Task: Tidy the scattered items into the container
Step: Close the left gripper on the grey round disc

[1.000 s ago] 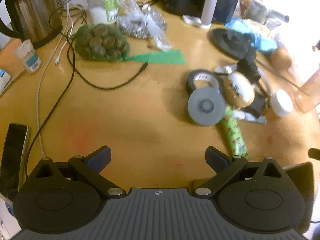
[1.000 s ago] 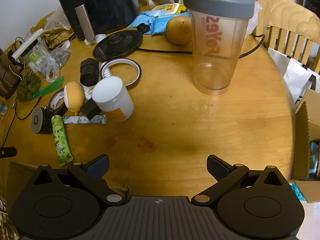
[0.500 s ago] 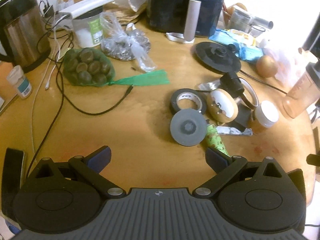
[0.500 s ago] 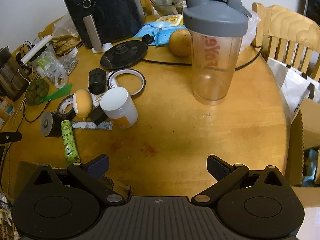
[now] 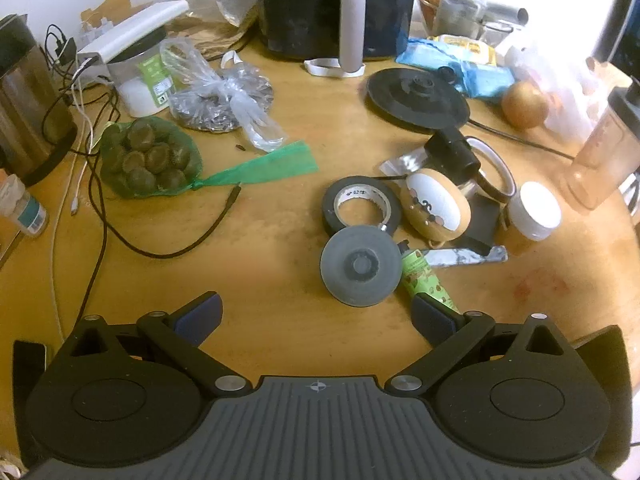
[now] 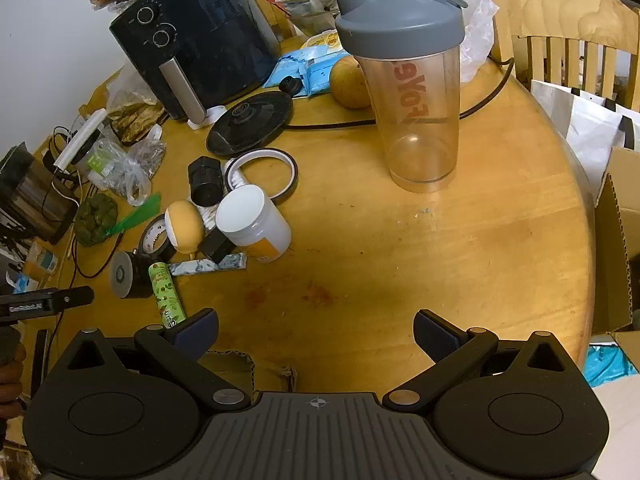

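A cluster of small items lies on the round wooden table (image 5: 260,240): a grey disc (image 5: 361,266), a black tape roll (image 5: 361,205), a tan oval case (image 5: 436,205), a green tube (image 5: 426,278), a white-lidded jar (image 5: 534,210), a silver sachet (image 5: 464,256) and a black cylinder (image 5: 452,152). The same cluster shows in the right wrist view, with the jar (image 6: 254,222) and green tube (image 6: 166,294). My left gripper (image 5: 316,316) is open and empty, just short of the grey disc. My right gripper (image 6: 316,330) is open and empty over bare table. A cardboard box (image 6: 618,240) stands off the table's right edge.
A black air fryer (image 5: 336,4), kettle base (image 5: 418,98), kettle (image 5: 28,100), green net bag of round items (image 5: 148,158), plastic bags and cables crowd the back and left. A shaker bottle (image 6: 412,92) stands mid-right. A wooden chair (image 6: 560,36) stands behind.
Both grippers have pulled back and tilted up, so more of the table's far side shows. Both stay open and empty. No item has moved.
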